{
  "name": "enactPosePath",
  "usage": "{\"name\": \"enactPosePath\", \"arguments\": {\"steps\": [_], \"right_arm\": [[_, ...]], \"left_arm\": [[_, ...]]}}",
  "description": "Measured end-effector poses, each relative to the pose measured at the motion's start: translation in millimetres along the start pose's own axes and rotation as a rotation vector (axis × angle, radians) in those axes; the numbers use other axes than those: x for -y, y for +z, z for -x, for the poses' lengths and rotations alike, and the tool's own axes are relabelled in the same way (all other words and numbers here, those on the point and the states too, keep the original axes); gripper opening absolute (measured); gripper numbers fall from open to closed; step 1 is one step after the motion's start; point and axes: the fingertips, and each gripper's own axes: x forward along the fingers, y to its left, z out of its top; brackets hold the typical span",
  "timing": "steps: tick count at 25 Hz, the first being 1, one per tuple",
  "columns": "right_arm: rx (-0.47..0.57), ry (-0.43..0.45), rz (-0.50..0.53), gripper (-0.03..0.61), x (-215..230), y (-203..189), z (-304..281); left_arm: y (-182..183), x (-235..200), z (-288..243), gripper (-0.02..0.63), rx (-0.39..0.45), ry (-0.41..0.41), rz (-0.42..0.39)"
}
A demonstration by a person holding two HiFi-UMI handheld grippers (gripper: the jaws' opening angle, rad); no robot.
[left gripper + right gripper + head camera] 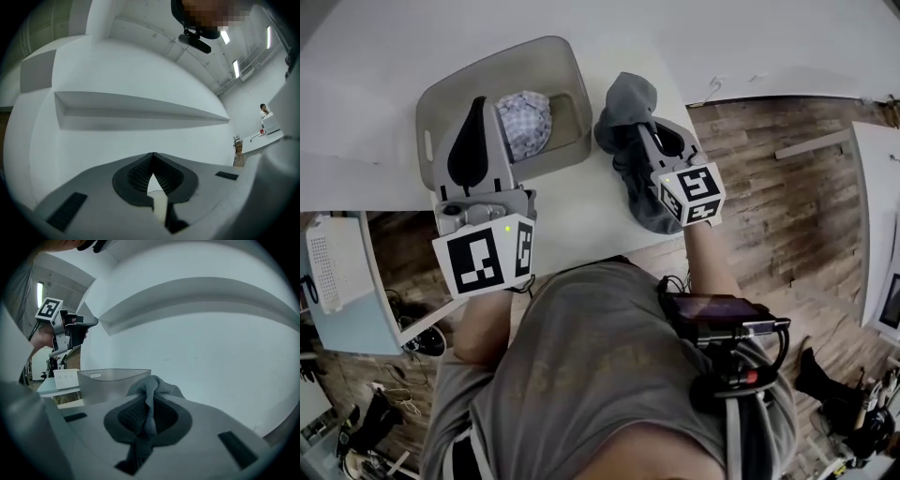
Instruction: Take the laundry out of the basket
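Right gripper (649,131) pinches the grey garment (628,98) right of the basket (431,103); releasing looks next. Left gripper (480,105), closed and empty, should then fetch the checked cloth (525,122).

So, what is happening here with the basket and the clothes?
A person is emptying a basket on a white table with two hand-held grippers. The right gripper is shut on a grey garment, held over the table just right of the basket. The left gripper is shut and empty, above the basket. A checked cloth lies in the basket, so the job is not done.
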Motion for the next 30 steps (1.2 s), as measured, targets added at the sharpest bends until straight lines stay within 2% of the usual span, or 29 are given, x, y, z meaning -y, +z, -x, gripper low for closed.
{"name": "enactPosePath", "arguments": {"steps": [5,7,9,15,19,21,25,30], "right_arm": [[-0.040,0.045,0.002,0.036,-8.8,-10.0,-22.2],[-0.041,0.058,0.020,0.082,-11.9,-3.1,-23.4],[-0.019,0.064,0.025,0.118,-14.8,11.4,-20.8],[0.158,0.093,0.002,0.121,-32.4,91.4,-1.9],[0.284,0.122,0.042,0.084,-55.1,151.7,5.7],[0.329,0.139,0.065,0.026,-69.4,176.3,5.1],[0.384,0.196,0.129,0.012,-105.0,211.9,-4.3],[0.414,0.276,0.176,0.012,-143.5,233.4,-22.7]], "left_arm": [[-3.1,-11.6,-2.7,0.008,-0.007,0.027,-0.005],[-4.3,-16.0,-2.6,0.008,-0.007,0.035,-0.003],[-5.4,-20.9,-1.3,0.008,-0.006,0.043,0.001],[-5.0,-29.4,2.8,0.008,0.008,0.055,0.025],[-0.8,-32.8,8.7,0.008,0.023,0.063,0.035],[1.7,-38.0,12.3,0.008,0.032,0.073,0.036],[7.2,-51.9,21.4,0.008,0.055,0.102,0.037],[10.4,-71.8,31.3,0.008,0.068,0.131,0.029]]}}
